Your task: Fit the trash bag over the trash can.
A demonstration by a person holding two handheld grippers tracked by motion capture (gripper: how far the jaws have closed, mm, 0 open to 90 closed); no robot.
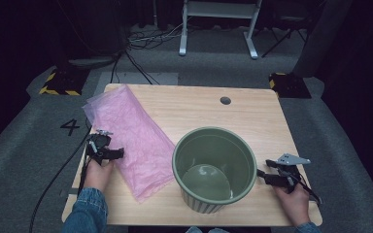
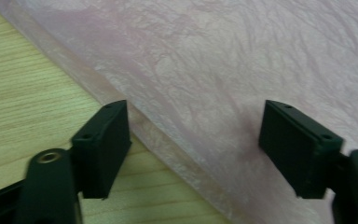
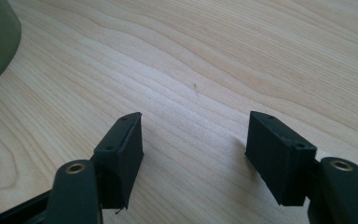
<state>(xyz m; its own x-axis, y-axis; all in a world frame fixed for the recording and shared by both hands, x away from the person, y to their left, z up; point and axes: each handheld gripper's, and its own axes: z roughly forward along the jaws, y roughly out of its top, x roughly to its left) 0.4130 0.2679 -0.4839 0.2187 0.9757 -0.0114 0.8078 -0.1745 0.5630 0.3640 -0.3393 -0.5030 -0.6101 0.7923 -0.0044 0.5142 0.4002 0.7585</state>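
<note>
My left gripper (image 2: 196, 149) had its jaws wide apart over the near edge of the pink bag (image 1: 128, 131), which lay flat on the table (image 1: 252, 116) left of the green pot (image 1: 214, 167). My right gripper (image 3: 193, 154) hovered with jaws apart over bare wood, just right of the pot

You will find one legible marking: a dark numeral "4" (image 1: 70, 127) on the grey floor (image 1: 24, 145), to the left of the desk (image 1: 252, 116) in the high view. Two black-and-yellow hazard-striped blocks (image 1: 58, 83) sit on that floor beyond the desk's far corners; they carry stripes, no lettering. Nothing readable stands on the desk, the pink bag (image 1: 131, 131) or the green pot (image 1: 213, 167).
</note>
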